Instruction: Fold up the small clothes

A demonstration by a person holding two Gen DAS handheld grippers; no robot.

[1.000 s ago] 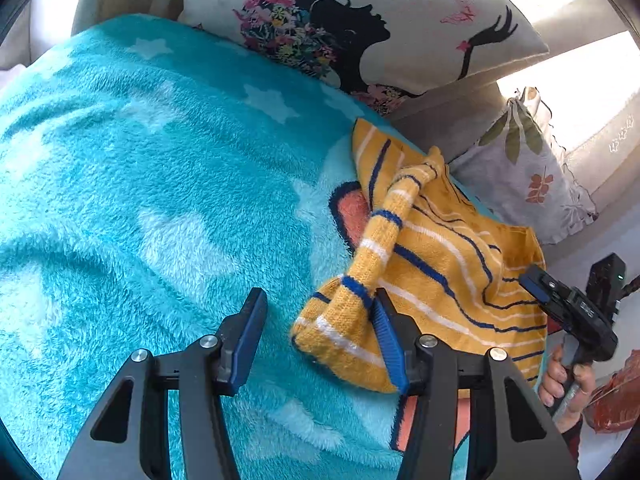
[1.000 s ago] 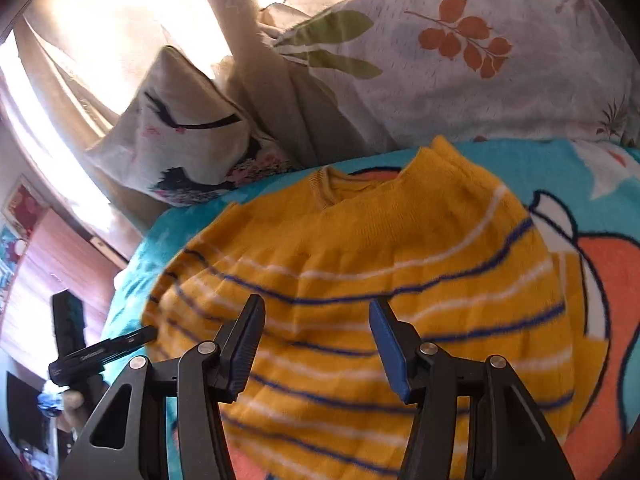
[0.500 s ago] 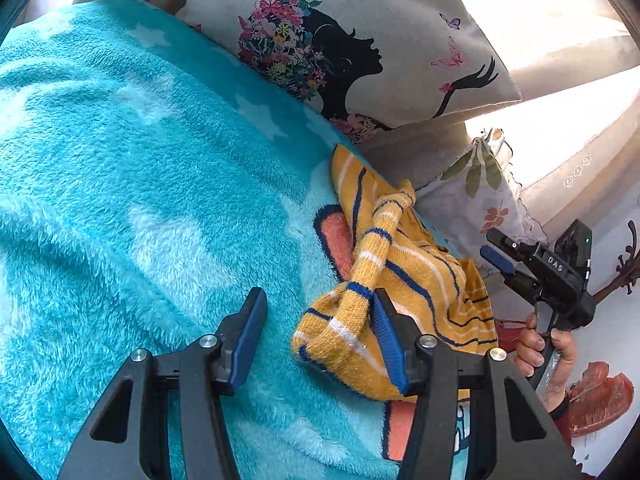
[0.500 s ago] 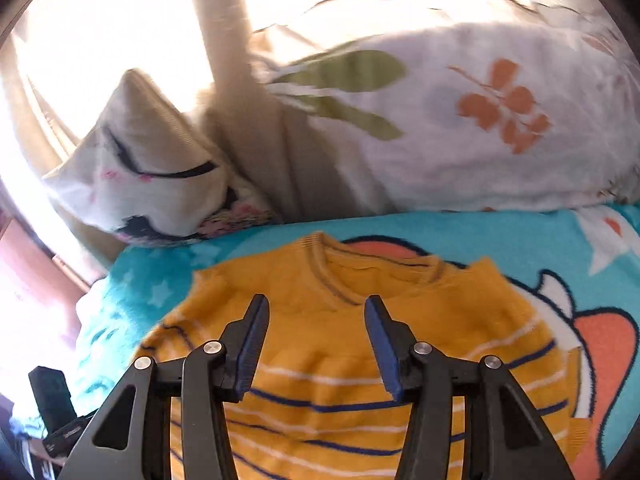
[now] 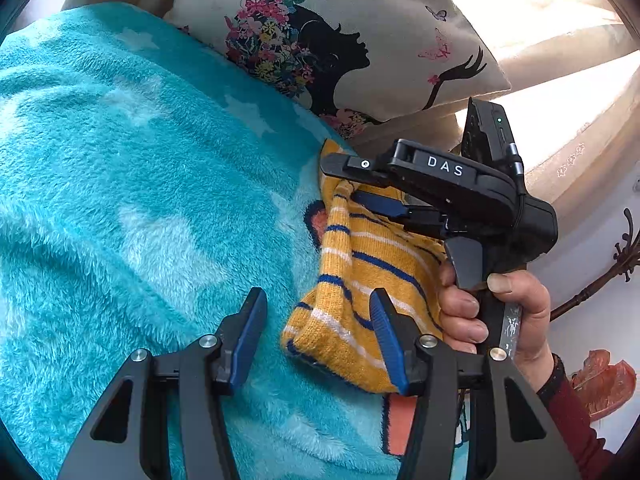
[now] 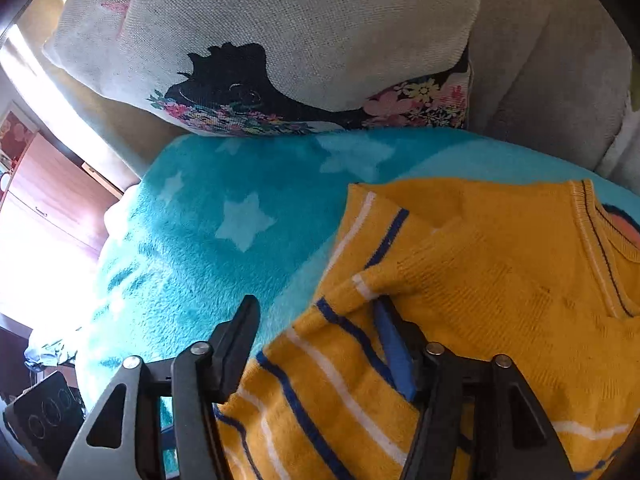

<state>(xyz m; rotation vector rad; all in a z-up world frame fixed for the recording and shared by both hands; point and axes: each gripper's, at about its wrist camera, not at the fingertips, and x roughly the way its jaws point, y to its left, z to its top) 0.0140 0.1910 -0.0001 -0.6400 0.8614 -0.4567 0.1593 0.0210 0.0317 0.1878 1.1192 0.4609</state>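
A small yellow knitted sweater (image 5: 360, 272) with blue and white stripes lies on a turquoise star blanket (image 5: 120, 200). Its sleeve is folded over the body, the cuff end between my left gripper's (image 5: 316, 328) open fingers. My right gripper (image 5: 348, 182) shows in the left wrist view, held by a hand (image 5: 496, 312), fingers open over the sweater's far shoulder. In the right wrist view my right gripper (image 6: 316, 328) is open, with the sweater's (image 6: 480, 288) sleeve fold between its fingers; the neckline is at the right.
A cushion (image 5: 360, 32) printed with a woman's silhouette and flowers leans against the sofa back behind the blanket; it also shows in the right wrist view (image 6: 280, 40). The blanket (image 6: 208, 240) spreads left of the sweater. A wooden cabinet (image 6: 52, 200) stands far left.
My right gripper has swung from the sweater's hem side across to its shoulder and sleeve, coming close into the left wrist view. My left gripper stays open at the sleeve cuff.
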